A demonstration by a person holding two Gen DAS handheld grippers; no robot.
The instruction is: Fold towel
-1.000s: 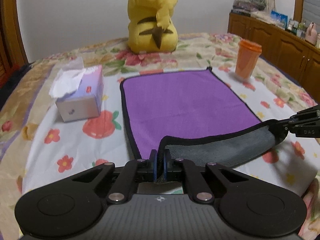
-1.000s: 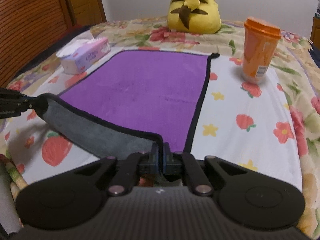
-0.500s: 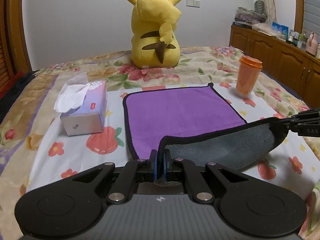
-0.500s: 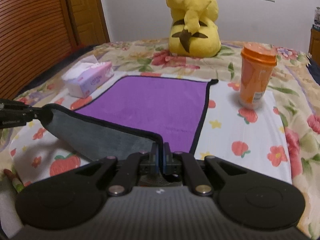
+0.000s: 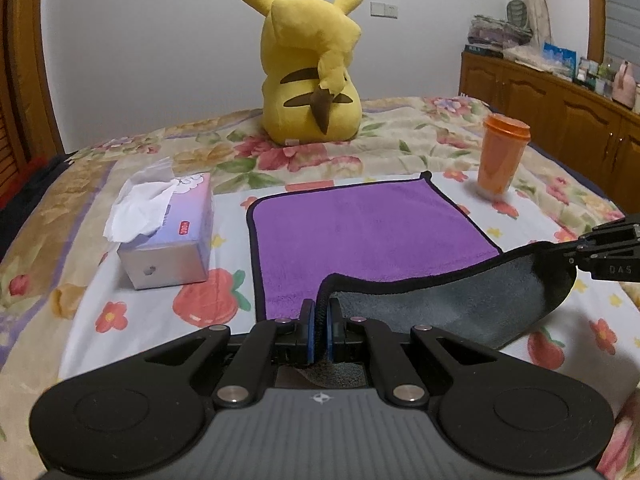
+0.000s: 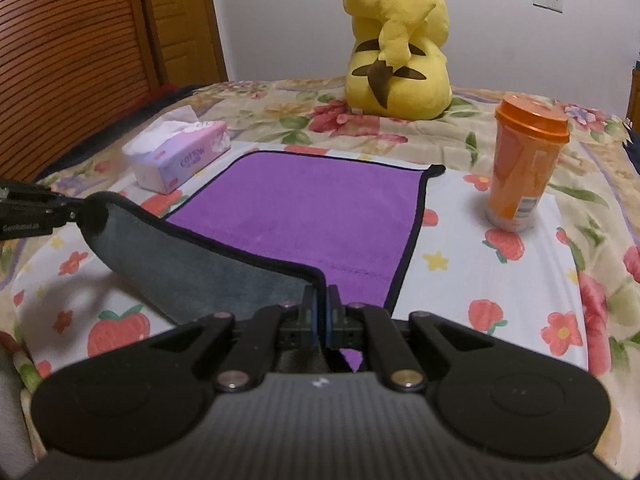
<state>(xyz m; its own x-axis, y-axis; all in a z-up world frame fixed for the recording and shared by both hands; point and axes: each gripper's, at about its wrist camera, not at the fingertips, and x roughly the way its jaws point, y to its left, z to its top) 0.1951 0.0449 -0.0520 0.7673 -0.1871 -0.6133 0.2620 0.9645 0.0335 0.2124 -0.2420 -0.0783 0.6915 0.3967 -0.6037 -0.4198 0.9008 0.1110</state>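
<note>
A purple towel (image 5: 360,232) with black trim and a grey underside lies on the flowered bed; it also shows in the right wrist view (image 6: 320,216). My left gripper (image 5: 320,316) is shut on its near left corner. My right gripper (image 6: 320,312) is shut on its near right corner. Both corners are raised off the bed, so the near edge hangs between them with the grey underside (image 5: 460,308) facing me. The right gripper shows at the right edge of the left wrist view (image 5: 576,252), the left gripper at the left edge of the right wrist view (image 6: 72,210).
A tissue box (image 5: 168,236) stands left of the towel, also in the right wrist view (image 6: 180,160). An orange cup (image 5: 502,156) stands to the right (image 6: 524,168). A yellow plush toy (image 5: 316,72) sits behind. A wooden cabinet (image 5: 560,100) lines the right wall.
Both grippers have risen with the towel's near corners. The near edge has lifted higher off the bed and more of the room shows.
</note>
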